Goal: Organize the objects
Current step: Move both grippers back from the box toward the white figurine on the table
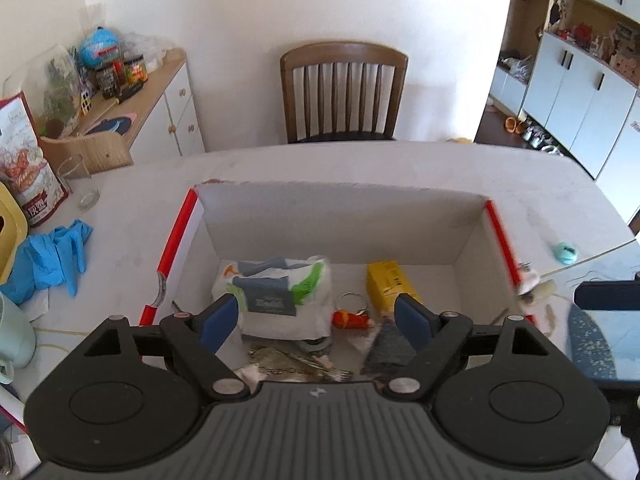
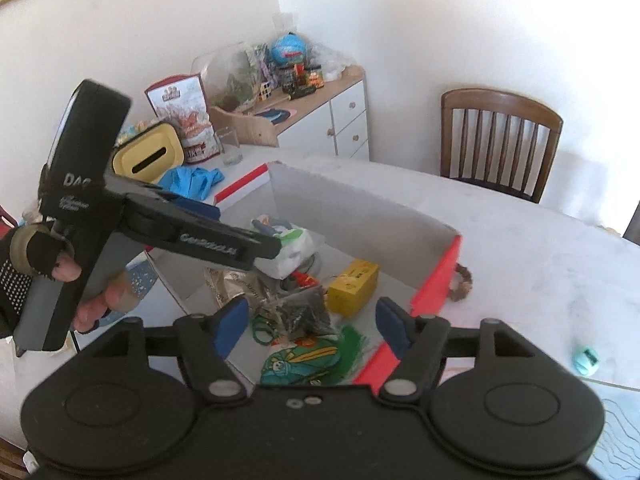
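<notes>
An open cardboard box with red edges (image 1: pixel 340 220) (image 2: pixel 360 208) sits on the white table. Inside lie a tissue pack (image 1: pixel 276 292) (image 2: pixel 296 244), a yellow box (image 1: pixel 388 284) (image 2: pixel 354 286), an orange keyring toy (image 1: pixel 352 320), a dark packet (image 1: pixel 388 348) (image 2: pixel 304 312), green bands (image 2: pixel 264 330) and a green printed pouch (image 2: pixel 308 364). My left gripper (image 1: pixel 318 324) is open and empty above the box's near side; it also shows in the right wrist view (image 2: pixel 256 246). My right gripper (image 2: pixel 308 328) is open and empty over the box.
Blue gloves (image 1: pixel 52 256) (image 2: pixel 192 182), a glass (image 1: pixel 80 184), a snack bag (image 1: pixel 28 160), and a yellow container (image 2: pixel 148 156) lie left of the box. A teal sharpener (image 1: pixel 565 252) (image 2: pixel 586 360) and a brown hair tie (image 2: pixel 462 282) lie right. A chair (image 1: pixel 344 92) stands behind.
</notes>
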`<state>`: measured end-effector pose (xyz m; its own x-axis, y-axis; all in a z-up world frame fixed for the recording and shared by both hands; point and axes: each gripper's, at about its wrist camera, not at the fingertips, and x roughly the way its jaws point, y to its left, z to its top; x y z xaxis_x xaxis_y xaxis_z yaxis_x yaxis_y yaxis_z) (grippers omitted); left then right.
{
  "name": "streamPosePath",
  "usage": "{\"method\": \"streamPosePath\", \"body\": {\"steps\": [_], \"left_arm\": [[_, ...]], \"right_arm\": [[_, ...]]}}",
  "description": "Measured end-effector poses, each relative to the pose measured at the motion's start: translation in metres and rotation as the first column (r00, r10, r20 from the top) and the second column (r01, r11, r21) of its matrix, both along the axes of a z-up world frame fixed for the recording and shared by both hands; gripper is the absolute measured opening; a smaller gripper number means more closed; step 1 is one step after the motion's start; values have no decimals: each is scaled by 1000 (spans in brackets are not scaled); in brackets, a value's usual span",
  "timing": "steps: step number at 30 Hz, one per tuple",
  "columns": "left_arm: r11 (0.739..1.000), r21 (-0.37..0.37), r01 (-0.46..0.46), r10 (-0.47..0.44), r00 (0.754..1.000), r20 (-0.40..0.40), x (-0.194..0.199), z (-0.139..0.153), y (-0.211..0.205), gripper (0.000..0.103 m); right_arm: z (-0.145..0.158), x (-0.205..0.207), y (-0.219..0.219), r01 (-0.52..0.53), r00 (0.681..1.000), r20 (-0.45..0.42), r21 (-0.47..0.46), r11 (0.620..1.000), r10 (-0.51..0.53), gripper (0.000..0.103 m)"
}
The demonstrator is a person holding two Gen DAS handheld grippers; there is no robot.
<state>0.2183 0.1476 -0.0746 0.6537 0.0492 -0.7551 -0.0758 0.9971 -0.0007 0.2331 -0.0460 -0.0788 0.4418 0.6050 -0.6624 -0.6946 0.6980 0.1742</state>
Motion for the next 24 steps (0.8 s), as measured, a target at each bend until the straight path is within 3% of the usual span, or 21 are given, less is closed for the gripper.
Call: {"method": "streamPosePath", "body": {"steps": [7,12,24], "left_arm": [[1000,-19,24,-22,997,78,-17,27,-34,86],[998,-55,28,-21,992,127,-23,43,-60,100],[995,-96,39,-24,989,149,-10,46,-130,103]], "right_arm": [[17,-3,-37,29,1000,9,11,1000,-29,77],[29,-5,-66,46,999,28,9,999,-46,82],[37,8,-138,96,993,70,32,995,-98,95]]}}
